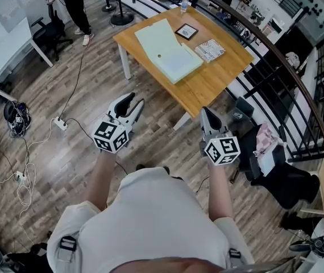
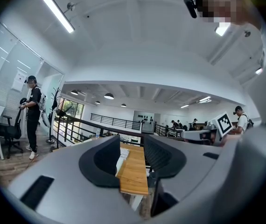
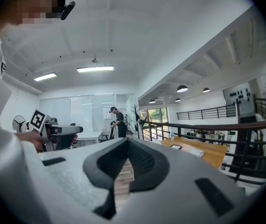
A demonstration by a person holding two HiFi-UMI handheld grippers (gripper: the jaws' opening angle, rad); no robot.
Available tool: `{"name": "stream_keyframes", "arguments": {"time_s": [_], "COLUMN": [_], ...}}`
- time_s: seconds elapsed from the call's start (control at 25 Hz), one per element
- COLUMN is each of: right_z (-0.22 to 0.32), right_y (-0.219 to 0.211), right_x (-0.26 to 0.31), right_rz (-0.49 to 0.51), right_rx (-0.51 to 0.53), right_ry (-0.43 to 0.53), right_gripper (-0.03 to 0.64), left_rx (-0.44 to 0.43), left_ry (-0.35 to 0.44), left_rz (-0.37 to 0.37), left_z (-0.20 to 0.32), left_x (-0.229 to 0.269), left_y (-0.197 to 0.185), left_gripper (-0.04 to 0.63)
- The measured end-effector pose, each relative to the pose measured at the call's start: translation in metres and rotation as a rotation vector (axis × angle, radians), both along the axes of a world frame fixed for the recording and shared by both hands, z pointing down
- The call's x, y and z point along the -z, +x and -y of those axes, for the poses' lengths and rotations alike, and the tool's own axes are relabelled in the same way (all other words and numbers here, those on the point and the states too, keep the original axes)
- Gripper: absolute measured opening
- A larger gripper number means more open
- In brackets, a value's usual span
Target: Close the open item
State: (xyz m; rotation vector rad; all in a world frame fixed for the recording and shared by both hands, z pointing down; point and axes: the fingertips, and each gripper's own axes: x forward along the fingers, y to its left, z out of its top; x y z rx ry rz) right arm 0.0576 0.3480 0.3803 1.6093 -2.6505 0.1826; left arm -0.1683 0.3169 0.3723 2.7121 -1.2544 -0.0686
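A pale green folder (image 1: 167, 47) lies open and flat on the wooden table (image 1: 207, 78) ahead of me. Both grippers hang in the air over the floor, short of the table's near edge and level. My left gripper (image 1: 135, 100) has its jaws apart with nothing between them; in the left gripper view (image 2: 132, 146) the table (image 2: 134, 174) shows through the gap. My right gripper (image 1: 206, 111) has its tips together and holds nothing (image 3: 127, 141); in its view the table (image 3: 207, 155) lies off to the right.
A black-framed tablet (image 1: 186, 32), a booklet (image 1: 210, 50) and a water bottle (image 1: 185, 3) share the table. A black railing (image 1: 275, 67) runs behind and right of it. Cables and a power strip (image 1: 59, 123) lie on the floor at left. A person (image 1: 74, 4) stands at the far left.
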Motion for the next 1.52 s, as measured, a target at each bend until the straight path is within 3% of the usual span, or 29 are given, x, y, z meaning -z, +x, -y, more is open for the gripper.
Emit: {"name": "stream_keyframes", "arguments": {"time_s": [1.08, 1.52], "right_z": [-0.002, 0.028], "right_y": [-0.051, -0.062], "right_x": [-0.019, -0.026], "right_rz": [0.002, 0.005], "right_rx": [-0.073, -0.078], "right_ry": [-0.033, -0.052], "right_gripper": [0.003, 0.003], "left_rx": [-0.041, -0.039], "left_ry": [-0.037, -0.057], "left_rz": [-0.003, -0.002], "left_z": [0.004, 0.032], "left_x": [-0.020, -0.027], "left_y": [-0.063, -0.077], "left_gripper": [0.153, 0.153]}}
